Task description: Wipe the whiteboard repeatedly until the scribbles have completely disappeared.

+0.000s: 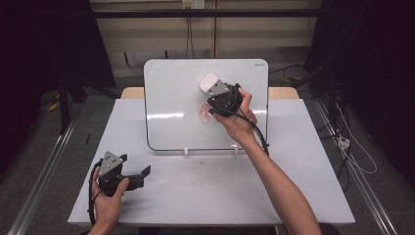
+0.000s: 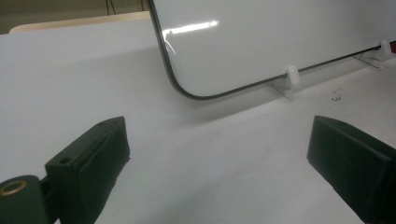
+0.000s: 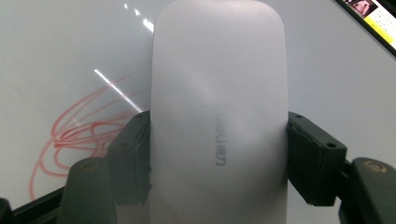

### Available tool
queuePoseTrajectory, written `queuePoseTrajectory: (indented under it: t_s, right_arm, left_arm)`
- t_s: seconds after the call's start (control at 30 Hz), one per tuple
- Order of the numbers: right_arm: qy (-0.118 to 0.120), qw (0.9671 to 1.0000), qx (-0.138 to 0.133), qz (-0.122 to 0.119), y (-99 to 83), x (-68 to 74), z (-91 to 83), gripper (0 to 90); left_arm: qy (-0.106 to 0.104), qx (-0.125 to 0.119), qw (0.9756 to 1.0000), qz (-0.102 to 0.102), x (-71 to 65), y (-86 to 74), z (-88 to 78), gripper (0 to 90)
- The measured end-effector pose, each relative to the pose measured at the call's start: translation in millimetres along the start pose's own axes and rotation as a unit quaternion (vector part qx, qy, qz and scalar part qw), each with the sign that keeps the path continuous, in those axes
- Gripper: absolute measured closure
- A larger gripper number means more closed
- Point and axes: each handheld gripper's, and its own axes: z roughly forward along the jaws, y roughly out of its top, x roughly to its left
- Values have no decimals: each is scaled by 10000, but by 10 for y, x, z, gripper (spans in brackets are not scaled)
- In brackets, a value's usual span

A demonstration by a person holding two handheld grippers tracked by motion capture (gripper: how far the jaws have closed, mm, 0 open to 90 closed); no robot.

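In the right gripper view, the right gripper (image 3: 218, 156) has its two black jaws pressed against the long sides of a white eraser (image 3: 217, 93) with faint grey lettering. Behind it lies the whiteboard (image 3: 70, 42), with red scribbles (image 3: 77, 133) left of the eraser.

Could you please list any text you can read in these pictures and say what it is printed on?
White eraser, held in the right hand-held gripper: a short grey embossed brand mark, too blurred to read.
Whiteboard top right corner: a small mark, too small to read.
Yellow label: print too small to read.
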Motion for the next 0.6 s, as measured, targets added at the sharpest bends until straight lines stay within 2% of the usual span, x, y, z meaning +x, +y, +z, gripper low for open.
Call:
queuePoseTrajectory:
  t_s: [0.1, 0.23, 0.53, 0.6]
  right_arm:
    - [30, 9999, -33, -112, 2, 96, 0, 313]
    - [55, 9999, -79, -120, -10, 129, -1, 313]
    - [167, 9993, -74, -325, -31, 268, -16, 313]
    - [133, 9993, -81, -338, -31, 276, -18, 313]
  left_arm:
    - [7, 12, 10000, -5, 2, -4, -4, 55]
    - [3, -20, 10000, -24, -2, -3, -8, 55]
    - [18, -16, 10000, 3, 4, -6, -23, 55]
    - [22, -7, 10000, 12, 8, -7, -24, 55]
